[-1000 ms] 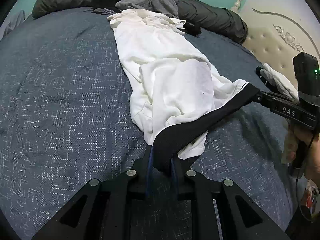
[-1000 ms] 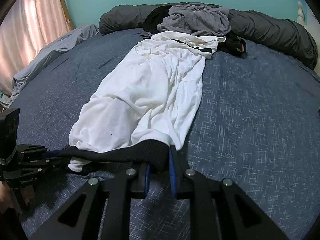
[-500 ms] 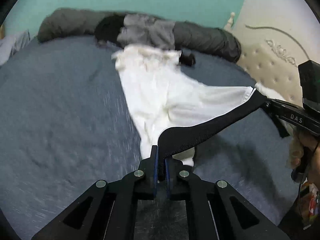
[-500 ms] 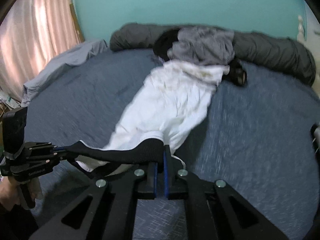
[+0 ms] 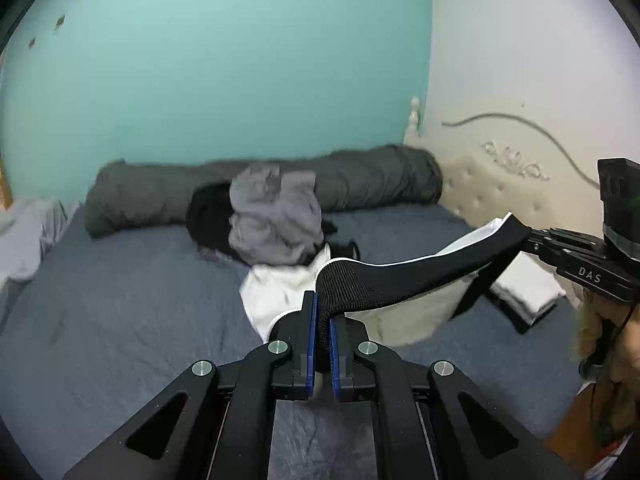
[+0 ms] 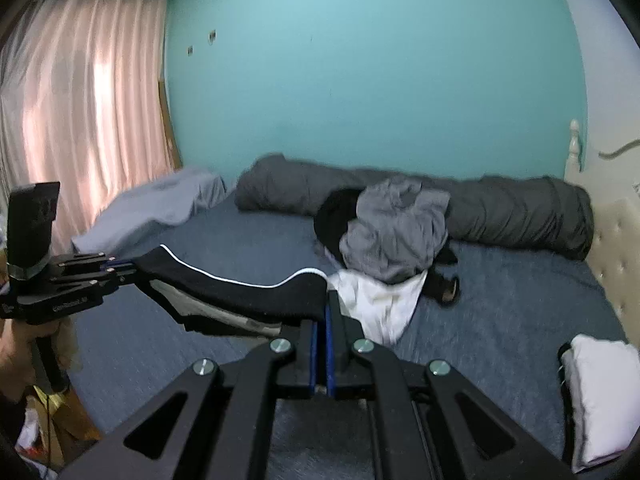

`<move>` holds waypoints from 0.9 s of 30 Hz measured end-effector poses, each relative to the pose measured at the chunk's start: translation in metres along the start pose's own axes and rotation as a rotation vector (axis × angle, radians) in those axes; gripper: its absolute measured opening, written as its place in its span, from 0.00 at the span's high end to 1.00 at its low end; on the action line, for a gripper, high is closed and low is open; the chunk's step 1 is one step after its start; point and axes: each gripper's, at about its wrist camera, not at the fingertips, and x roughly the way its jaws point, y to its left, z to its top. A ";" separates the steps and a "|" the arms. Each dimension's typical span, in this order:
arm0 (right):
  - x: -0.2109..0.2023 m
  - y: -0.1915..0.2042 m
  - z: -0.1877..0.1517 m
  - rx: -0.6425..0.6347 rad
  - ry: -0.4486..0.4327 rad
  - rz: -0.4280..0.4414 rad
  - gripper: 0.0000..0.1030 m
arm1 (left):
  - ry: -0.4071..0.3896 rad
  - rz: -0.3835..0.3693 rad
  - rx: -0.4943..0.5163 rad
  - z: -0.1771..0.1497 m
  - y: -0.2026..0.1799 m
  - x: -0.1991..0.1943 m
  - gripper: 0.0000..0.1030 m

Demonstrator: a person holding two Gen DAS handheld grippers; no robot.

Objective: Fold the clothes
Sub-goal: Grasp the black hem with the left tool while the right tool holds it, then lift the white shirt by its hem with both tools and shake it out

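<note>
A white garment (image 5: 276, 292) with a black waistband (image 5: 404, 276) hangs lifted above the blue bed (image 5: 120, 300). My left gripper (image 5: 323, 320) is shut on one end of the waistband. My right gripper (image 6: 321, 320) is shut on the other end, and it also shows in the left wrist view (image 5: 532, 240). The waistband (image 6: 240, 288) is stretched between them. The garment's far end (image 6: 380, 300) trails on the bed by a clothes pile. The left gripper also shows in the right wrist view (image 6: 120, 270).
A pile of grey (image 5: 276, 216) and black clothes lies at the far side, against a rolled dark grey duvet (image 5: 380, 176). A folded white item (image 6: 600, 392) lies near the cream headboard (image 5: 500, 184). Pink curtains (image 6: 80, 120) hang on the left. A light grey sheet (image 6: 160, 204) lies at the bed's edge.
Both grippers have risen with the waistband, lifting the white garment off the bed. Both views have tilted up toward the teal wall.
</note>
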 end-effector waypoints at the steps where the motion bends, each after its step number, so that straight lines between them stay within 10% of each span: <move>1: -0.009 0.002 0.011 -0.002 -0.012 -0.004 0.97 | -0.011 0.002 0.010 0.014 -0.001 -0.008 0.95; 27: -0.237 0.052 0.192 -0.111 -0.309 -0.095 0.97 | -0.303 0.008 0.167 0.191 -0.088 -0.236 0.95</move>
